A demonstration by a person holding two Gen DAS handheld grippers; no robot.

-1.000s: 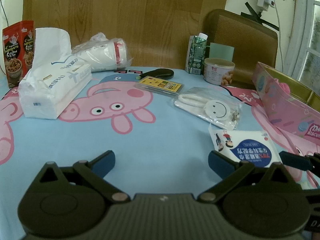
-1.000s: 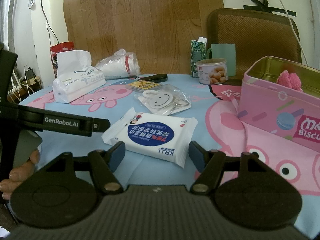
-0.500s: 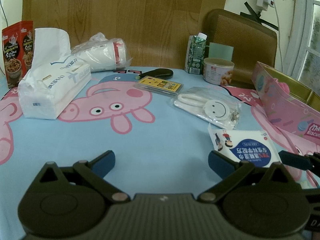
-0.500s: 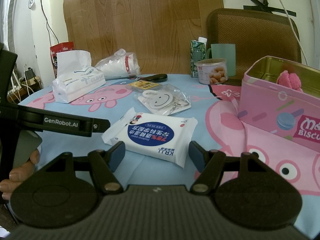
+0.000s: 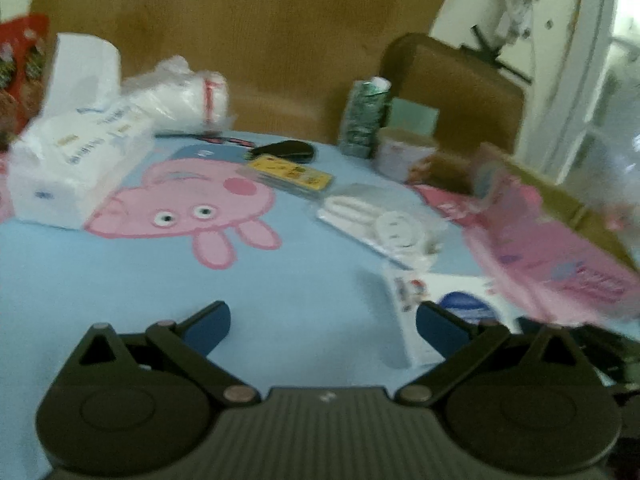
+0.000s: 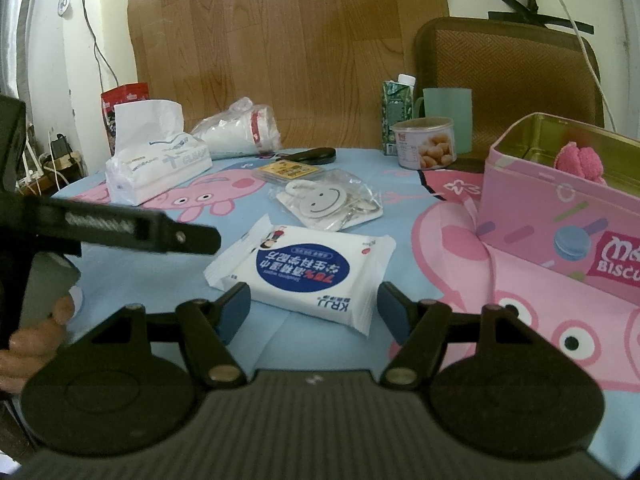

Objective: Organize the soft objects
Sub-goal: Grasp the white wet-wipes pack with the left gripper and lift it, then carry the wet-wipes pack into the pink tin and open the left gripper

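Sitting on the tablecloth are one wet-wipes pack (image 6: 304, 276), one tissue pack (image 6: 156, 168), one smiley-face pouch (image 6: 328, 200), one pink tin (image 6: 560, 216), one snack can (image 6: 424, 148), one green carton (image 6: 396, 112) and one cup (image 6: 448, 116).

The left gripper (image 5: 323, 326) tilts down over the tablecloth (image 5: 304, 280), its jaws wide but closing on nothing. The right gripper (image 6: 313, 308) hangs above the same cloth, jaws parted and empty. A hand (image 6: 34, 336) grips the left gripper's handle at the cloth's left edge.
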